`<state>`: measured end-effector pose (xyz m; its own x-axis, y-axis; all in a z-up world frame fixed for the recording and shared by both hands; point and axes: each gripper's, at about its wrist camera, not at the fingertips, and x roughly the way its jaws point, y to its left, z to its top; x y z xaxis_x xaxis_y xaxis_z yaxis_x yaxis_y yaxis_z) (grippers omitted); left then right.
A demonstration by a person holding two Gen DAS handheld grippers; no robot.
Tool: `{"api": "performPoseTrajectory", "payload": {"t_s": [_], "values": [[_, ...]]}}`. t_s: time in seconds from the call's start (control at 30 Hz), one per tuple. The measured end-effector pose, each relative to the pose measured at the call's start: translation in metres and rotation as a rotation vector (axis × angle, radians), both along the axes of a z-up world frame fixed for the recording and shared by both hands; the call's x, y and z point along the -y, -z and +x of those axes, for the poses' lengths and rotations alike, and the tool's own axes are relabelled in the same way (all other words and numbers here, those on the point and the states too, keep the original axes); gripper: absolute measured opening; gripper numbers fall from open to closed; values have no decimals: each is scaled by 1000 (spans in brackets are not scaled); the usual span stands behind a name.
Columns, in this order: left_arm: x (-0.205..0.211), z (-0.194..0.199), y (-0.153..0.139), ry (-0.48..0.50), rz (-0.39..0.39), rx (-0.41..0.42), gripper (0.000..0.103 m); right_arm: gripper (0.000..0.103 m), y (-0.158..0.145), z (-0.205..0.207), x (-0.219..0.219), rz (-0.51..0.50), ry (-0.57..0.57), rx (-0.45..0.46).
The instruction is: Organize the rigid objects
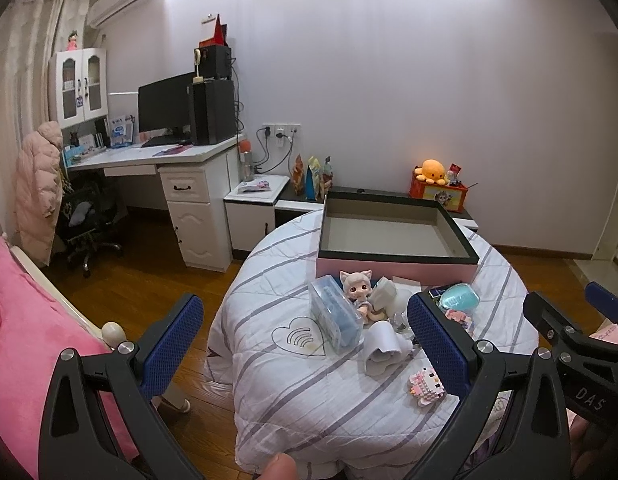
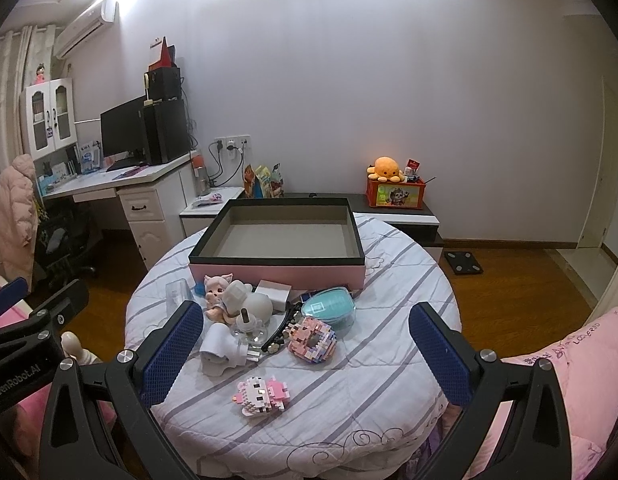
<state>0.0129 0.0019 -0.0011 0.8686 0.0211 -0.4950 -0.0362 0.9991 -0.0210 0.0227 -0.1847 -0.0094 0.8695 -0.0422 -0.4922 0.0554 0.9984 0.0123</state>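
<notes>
An empty pink box with a black rim (image 1: 395, 268) (image 2: 277, 272) sits at the far side of a round striped table (image 1: 293, 392) (image 2: 389, 360). In front of it lie a doll (image 1: 359, 290) (image 2: 217, 292), a clear case with blue contents (image 1: 335, 316), a teal case (image 1: 459, 300) (image 2: 329, 308), a white plug (image 1: 383, 344) (image 2: 223, 346), a pink block donut (image 2: 312, 338) and a pink-white block figure (image 1: 425, 386) (image 2: 263, 394). My left gripper (image 1: 305, 344) hovers open above the near table. My right gripper (image 2: 305, 350) is also open over the items.
A desk with a monitor (image 1: 165, 106) and office chair (image 1: 85, 220) stands at the left. A low cabinet (image 2: 409, 216) behind the table carries an orange plush on a red box (image 1: 439, 190). Pink bedding (image 1: 33, 340) lies at the left, wooden floor (image 2: 509, 292) around.
</notes>
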Motion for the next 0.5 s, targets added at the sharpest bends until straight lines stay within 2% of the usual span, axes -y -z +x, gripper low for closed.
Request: {"api": "performPoseTrajectory", "payload": {"t_s": [0.5], "values": [[-3,16,14,-4,-10,-45,103,103,13,13,1,2,7,-38]]}}
